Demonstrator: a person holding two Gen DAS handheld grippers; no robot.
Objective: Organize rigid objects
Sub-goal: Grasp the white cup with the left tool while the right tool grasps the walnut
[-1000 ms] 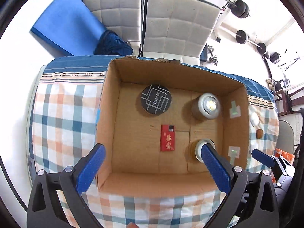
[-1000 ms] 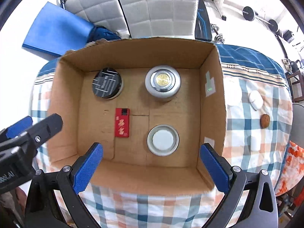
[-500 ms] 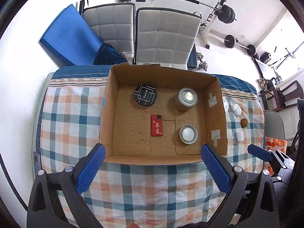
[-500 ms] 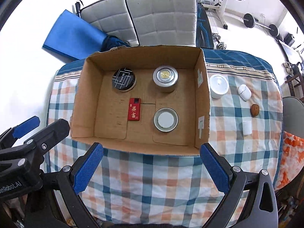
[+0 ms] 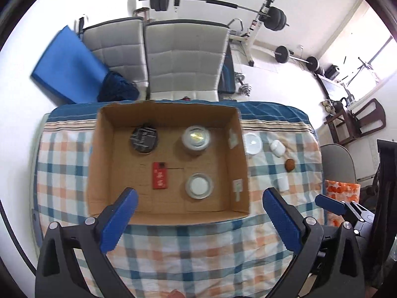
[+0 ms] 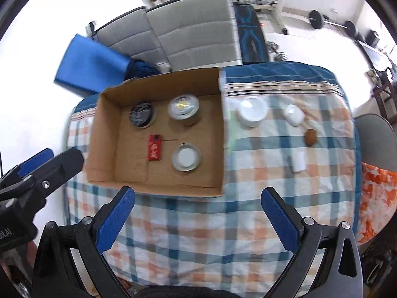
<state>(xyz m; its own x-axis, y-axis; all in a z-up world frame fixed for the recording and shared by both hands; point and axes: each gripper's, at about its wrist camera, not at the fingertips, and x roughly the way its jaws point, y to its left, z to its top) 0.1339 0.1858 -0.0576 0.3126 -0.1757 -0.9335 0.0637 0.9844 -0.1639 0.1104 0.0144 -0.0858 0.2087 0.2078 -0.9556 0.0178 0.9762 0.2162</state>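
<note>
1. Compared with one second ago, both grippers have pulled back and up from the cardboard box [image 5: 171, 211]: before, the box filled both views, and now the whole checked tablecloth [image 5: 198, 248] shows around it.
2. The left gripper [image 5: 198, 219] has its jaws wide apart and holds nothing; the right gripper [image 6: 196, 213] is the same, jaws spread and empty.
3. Inside the box, from left to right, are a black round tin [image 5: 144, 137], a red flat packet [image 5: 160, 175], and two round containers: a silver tin with a gold top [image 5: 196, 137] at the back and a tin with a white lid [image 5: 199, 186] nearer the front wall.
4. Right of the box, on the cloth, four things are not packed yet: a white round jar [image 6: 252, 111] just beside the box wall, a white earbud case [image 6: 294, 114], a small brown object [image 6: 311, 136] and a small white cylinder [image 6: 297, 162].
5. I judge that one placement is finished and the next pick is among these four, probably for the right gripper.
6. The room behind the box shows grey padded chairs [image 5: 183, 57], a blue mat [image 5: 67, 67] and barbells [image 5: 213, 0].
</note>
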